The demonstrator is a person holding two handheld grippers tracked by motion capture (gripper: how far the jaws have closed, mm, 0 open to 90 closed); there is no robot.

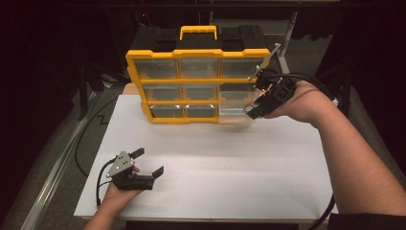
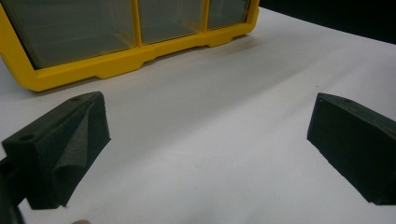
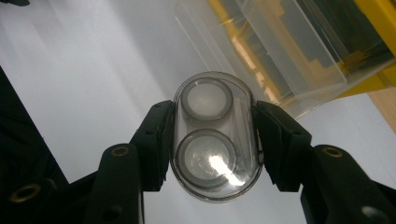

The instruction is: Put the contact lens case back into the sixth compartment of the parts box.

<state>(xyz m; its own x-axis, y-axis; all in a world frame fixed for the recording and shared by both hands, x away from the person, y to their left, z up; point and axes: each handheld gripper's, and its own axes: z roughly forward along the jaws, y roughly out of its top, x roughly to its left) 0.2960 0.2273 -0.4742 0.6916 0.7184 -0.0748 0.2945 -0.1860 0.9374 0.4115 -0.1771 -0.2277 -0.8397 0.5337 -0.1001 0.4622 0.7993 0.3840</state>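
A yellow-framed organiser case (image 1: 197, 81) with clear drawers stands upright at the back of the white table (image 1: 210, 163). Its lower right drawer (image 1: 235, 114) is pulled out toward me. My right gripper (image 1: 253, 109) hovers at that drawer. In the right gripper view it (image 3: 212, 135) is shut on a clear oval capsule (image 3: 215, 135) that shows two round shapes inside, with the open drawer (image 3: 280, 51) behind. My left gripper (image 1: 149, 162) rests low on the table at the front left, open. Its black fingers (image 2: 65, 149) stand wide apart with nothing between them, facing the case (image 2: 116, 60).
The case's black body and yellow handle (image 1: 198, 32) rise behind its front. A cable (image 1: 98, 184) trails from the left gripper off the table's front left. The table's wooden edge (image 3: 383, 105) shows beside the case. Dark floor surrounds the table.
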